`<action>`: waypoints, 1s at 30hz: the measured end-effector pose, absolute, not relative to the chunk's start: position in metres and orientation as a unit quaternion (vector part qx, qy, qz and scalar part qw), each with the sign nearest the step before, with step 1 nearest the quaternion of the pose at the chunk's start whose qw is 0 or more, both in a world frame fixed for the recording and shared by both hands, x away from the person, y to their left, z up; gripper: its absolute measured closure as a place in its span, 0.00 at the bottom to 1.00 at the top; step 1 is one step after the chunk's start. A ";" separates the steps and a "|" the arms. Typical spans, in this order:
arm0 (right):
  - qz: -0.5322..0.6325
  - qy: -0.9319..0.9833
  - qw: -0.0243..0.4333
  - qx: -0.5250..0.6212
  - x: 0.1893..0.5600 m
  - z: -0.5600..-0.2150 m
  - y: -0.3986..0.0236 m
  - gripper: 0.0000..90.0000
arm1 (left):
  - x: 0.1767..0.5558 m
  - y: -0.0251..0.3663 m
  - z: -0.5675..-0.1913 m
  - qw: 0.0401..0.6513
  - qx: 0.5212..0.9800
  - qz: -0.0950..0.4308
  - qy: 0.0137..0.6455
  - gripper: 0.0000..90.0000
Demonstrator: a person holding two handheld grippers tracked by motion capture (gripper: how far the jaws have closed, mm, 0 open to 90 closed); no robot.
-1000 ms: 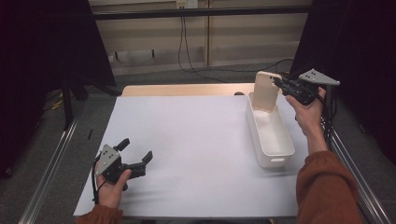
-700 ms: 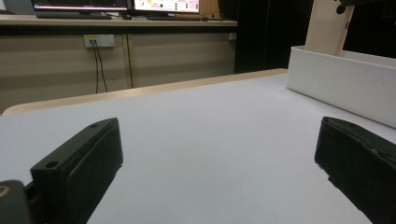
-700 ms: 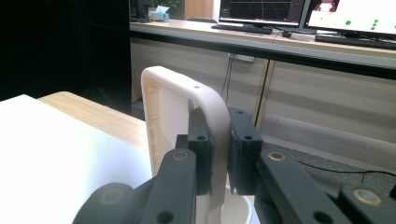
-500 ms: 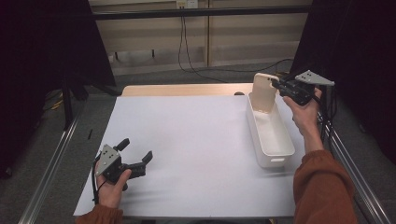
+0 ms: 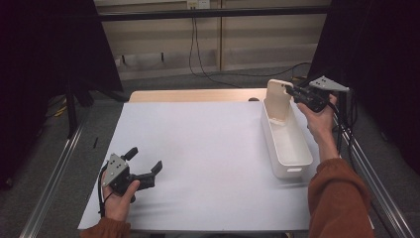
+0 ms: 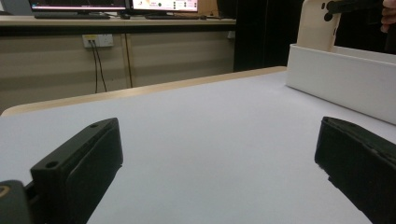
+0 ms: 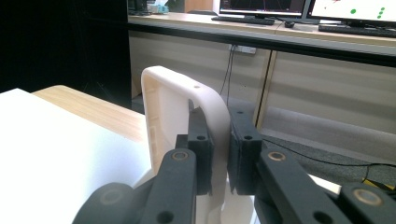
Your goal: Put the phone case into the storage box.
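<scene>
Upright, a cream plastic phone case (image 5: pixel 278 99) stands over the long white plastic bin's (image 5: pixel 292 163) far end.
Right gripper (image 5: pixel 293 92) pinches its edge, jaws closed tight; left gripper (image 5: pixel 147 167) rests low on the white table sheet (image 5: pixel 208 148), jaws wide, nothing between.

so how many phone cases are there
1: a cream phone case, upright in the far end of the white bin, clamped by the right tool. Anything lying in the bin may be hidden.

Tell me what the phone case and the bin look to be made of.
Phone case: cream, matte, probably soft plastic or silicone; thin wall, rounded corners, moulded rim and small holes. The right gripper pinches its edge.
Bin: white, likely rigid plastic; smooth faint sheen, even thin walls, a moulded slot in the near end.
</scene>
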State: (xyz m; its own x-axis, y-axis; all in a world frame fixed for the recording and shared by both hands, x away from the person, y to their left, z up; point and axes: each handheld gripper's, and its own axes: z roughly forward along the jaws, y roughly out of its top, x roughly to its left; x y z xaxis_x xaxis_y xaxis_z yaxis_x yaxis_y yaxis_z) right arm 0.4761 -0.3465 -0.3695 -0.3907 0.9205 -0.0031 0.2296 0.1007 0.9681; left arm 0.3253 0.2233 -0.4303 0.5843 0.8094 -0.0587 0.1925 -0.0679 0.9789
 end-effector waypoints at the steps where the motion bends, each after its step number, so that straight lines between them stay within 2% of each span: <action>1: 0.510 0.660 0.338 0.437 0.477 -0.370 -0.346 0.90 | 0.325 0.223 -0.430 0.575 0.679 0.269 0.369 0.01; 30: 0.499 0.664 0.339 0.442 0.489 -0.386 -0.346 0.90 | 0.326 0.224 -0.431 0.572 0.684 0.268 0.365 0.01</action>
State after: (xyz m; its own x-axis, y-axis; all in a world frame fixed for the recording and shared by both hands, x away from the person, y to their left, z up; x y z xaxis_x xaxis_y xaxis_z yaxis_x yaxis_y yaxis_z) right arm 0.4894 -0.3462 -0.3859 -0.3796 0.9251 -0.0091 0.2495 0.1119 0.9619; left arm 0.3261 0.2236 -0.4306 0.5895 0.8062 -0.0504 0.1924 -0.0795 0.9781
